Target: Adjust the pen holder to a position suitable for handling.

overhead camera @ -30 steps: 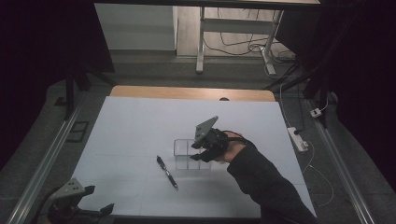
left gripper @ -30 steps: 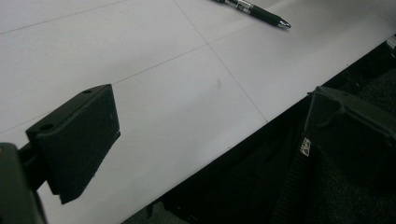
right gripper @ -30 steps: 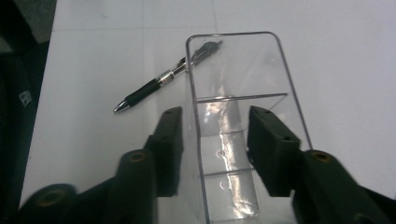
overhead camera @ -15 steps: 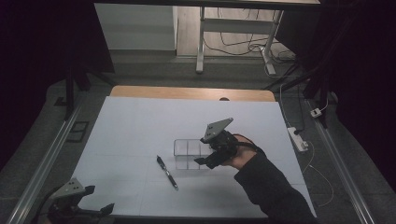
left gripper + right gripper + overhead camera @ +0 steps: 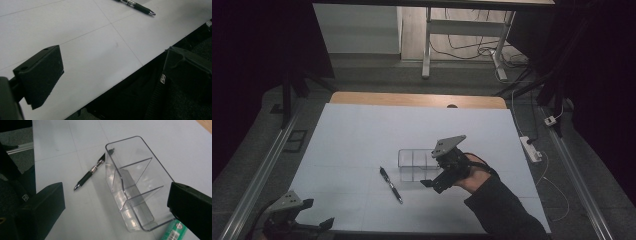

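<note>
Nearest me, the left gripper sits low at the table's front-left edge, idle; only one of its jaws is clear in the left gripper view, so I cannot tell whether it is apart or together. Further in, the pen lies flat on the white surface, untouched, just left of the clear divided organizer. The right gripper has pulled back from the organizer toward the person over the last second. Its jaws stand wide apart, empty. A green packet lies against the organizer's near end. Likely the organizer was just released; the pen may be next.
</note>
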`<state>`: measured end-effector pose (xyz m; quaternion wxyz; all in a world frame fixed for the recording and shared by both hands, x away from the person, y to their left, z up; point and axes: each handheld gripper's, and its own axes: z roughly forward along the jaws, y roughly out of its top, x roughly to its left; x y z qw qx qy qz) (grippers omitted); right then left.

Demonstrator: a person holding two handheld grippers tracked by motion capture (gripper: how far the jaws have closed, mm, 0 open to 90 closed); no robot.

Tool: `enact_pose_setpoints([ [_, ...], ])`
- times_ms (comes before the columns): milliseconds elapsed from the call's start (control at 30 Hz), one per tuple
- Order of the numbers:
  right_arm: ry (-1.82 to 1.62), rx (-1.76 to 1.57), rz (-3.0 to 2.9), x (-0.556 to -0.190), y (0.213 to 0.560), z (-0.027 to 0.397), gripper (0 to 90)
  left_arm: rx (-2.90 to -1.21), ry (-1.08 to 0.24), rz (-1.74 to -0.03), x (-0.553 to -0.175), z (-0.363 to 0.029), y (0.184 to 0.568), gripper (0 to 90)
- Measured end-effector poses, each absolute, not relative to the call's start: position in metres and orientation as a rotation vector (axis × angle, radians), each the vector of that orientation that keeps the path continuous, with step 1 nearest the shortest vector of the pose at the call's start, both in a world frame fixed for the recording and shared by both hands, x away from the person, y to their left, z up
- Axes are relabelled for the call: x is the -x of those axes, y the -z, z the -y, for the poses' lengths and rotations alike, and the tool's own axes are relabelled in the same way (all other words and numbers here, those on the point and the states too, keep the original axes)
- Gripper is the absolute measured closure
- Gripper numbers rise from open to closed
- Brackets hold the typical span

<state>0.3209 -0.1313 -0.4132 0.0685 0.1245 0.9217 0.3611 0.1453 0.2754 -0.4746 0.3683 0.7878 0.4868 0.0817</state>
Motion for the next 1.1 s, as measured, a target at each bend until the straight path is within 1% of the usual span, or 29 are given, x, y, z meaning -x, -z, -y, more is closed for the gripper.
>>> enact_pose_setpoints([
  [533, -1.09, -0.48, -2.727, -0.297, 0.422, 0.158, 0.0, -2.027, -0.216, -1.235, -0.144, -0.276, 0.474, 1.4],
  [733, -1.121, -0.576, -2.679, -0.278, 0.427, 0.177, 0.0, -2.023, -0.209, -1.23, -0.145, -0.276, 0.474, 0.4],
  [1100, -1.191, -0.859, -2.545, -0.246, 0.431, 0.222, 0.0, -2.02, -0.199, -1.204, -0.144, -0.277, 0.473, 0.0],
])
